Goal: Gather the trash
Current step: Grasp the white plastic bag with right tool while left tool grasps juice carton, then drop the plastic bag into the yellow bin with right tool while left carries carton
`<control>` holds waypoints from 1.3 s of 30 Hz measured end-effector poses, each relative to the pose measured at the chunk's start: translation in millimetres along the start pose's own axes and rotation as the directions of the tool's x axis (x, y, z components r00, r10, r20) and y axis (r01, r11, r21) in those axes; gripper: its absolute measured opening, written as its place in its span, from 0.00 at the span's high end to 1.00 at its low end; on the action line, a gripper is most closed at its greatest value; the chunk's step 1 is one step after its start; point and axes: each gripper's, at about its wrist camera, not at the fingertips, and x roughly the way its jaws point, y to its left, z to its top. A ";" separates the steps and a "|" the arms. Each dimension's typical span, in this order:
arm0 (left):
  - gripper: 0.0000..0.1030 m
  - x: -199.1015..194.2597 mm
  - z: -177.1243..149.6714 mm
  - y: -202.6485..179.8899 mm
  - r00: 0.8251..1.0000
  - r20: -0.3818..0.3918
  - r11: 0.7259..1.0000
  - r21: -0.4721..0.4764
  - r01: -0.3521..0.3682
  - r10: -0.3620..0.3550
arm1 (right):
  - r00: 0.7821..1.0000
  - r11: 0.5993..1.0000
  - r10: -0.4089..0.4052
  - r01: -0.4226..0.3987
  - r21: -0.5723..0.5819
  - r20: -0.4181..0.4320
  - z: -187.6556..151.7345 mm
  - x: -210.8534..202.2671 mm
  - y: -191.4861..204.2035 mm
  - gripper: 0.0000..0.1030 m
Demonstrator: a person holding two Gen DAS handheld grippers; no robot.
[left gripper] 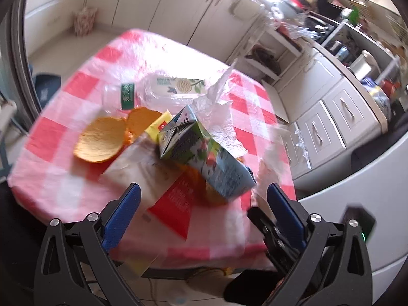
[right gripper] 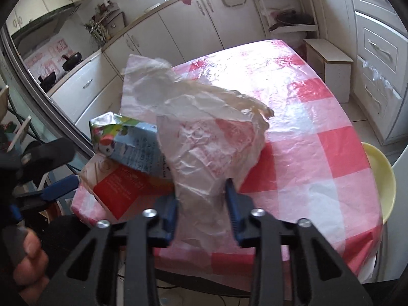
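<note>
Only crinkled translucent plastic bag [right gripper: 204, 137] between fingers [right gripper: 233, 201]

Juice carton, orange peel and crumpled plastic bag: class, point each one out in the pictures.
juice carton [left gripper: 204, 153]: left wrist view, on its printed side panel.
orange peel [left gripper: 102, 140]: left wrist view, on the pale inner face.
crumpled plastic bag [right gripper: 209, 137]: right wrist view, on its wrinkled middle.

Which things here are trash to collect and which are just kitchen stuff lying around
Trash for the job: crumpled plastic bag held in the right gripper; juice carton; orange peels; clear plastic tray; red-and-white packet.

Just lying about: yellow bowl; pans on the stove; wooden stool.
</note>
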 end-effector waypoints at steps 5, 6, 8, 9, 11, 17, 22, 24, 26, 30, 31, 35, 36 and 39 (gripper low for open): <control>0.08 35.4 18.3 3.7 0.999 -0.033 0.992 -0.128 0.009 -0.013 | 0.999 0.998 0.048 -0.048 0.029 0.012 -3.4 -3.9 -7.1 0.82; 0.08 40.4 22.0 2.3 1.000 -0.030 0.990 -0.139 0.001 -0.005 | 0.998 0.998 0.056 -0.056 0.032 0.014 -5.2 -4.0 -7.3 0.83; 0.08 45.3 27.6 0.1 1.000 -0.018 0.988 -0.156 -0.014 0.011 | 0.998 0.998 0.059 -0.060 0.029 0.025 -6.7 -4.9 -8.1 0.84; 0.11 46.8 30.5 0.3 1.000 -0.011 0.986 -0.167 -0.012 0.010 | 0.998 0.997 0.063 -0.064 0.032 0.027 -4.3 -5.4 -7.2 0.84; 0.34 51.9 37.0 0.7 1.000 -0.005 0.982 -0.191 -0.006 0.005 | 0.997 0.997 0.065 -0.066 0.035 0.038 -2.3 -6.9 -5.0 0.84; 0.68 67.8 51.5 1.1 0.998 -0.026 0.982 -0.178 0.059 -0.064 | 0.996 0.996 0.060 -0.065 0.060 0.072 -4.4 -13.5 -10.6 0.84; 0.74 50.7 59.4 -10.5 0.992 0.009 0.984 -0.126 0.125 -0.125 | 0.991 0.996 0.058 -0.066 0.067 0.119 -0.7 -24.7 -14.3 0.85; 0.74 37.8 61.8 -16.7 0.989 0.035 0.985 -0.097 0.146 -0.143 | 0.989 0.996 0.050 -0.060 0.071 0.141 2.7 -31.4 -16.7 0.85; 0.74 26.3 64.7 -23.2 0.984 0.055 0.983 -0.073 0.171 -0.167 | 0.986 0.995 0.040 -0.053 0.080 0.164 6.9 -39.7 -21.8 0.85; 0.74 5.7 64.3 -30.9 0.973 0.077 0.974 -0.049 0.220 -0.216 | 0.980 0.991 -0.025 -0.002 0.136 0.197 12.5 -58.5 -50.6 0.85; 0.74 1.4 63.9 -34.5 0.970 0.081 0.972 -0.043 0.232 -0.229 | 0.980 0.988 -0.044 0.014 0.152 0.196 12.4 -61.5 -58.3 0.85; 0.74 -18.8 51.5 -50.1 0.954 0.086 0.958 0.005 0.288 -0.287 | 0.979 0.966 -0.138 0.099 0.241 0.153 17.4 -67.1 -105.5 0.85; 0.74 -20.7 48.3 -56.3 0.951 0.083 0.954 0.016 0.298 -0.299 | 0.982 0.954 -0.153 0.116 0.277 0.114 18.9 -62.5 -123.5 0.85; 0.74 -25.9 31.3 -75.0 0.943 0.065 0.945 0.060 0.322 -0.326 | 0.986 0.908 -0.166 0.153 0.390 0.000 19.7 -41.2 -173.7 0.85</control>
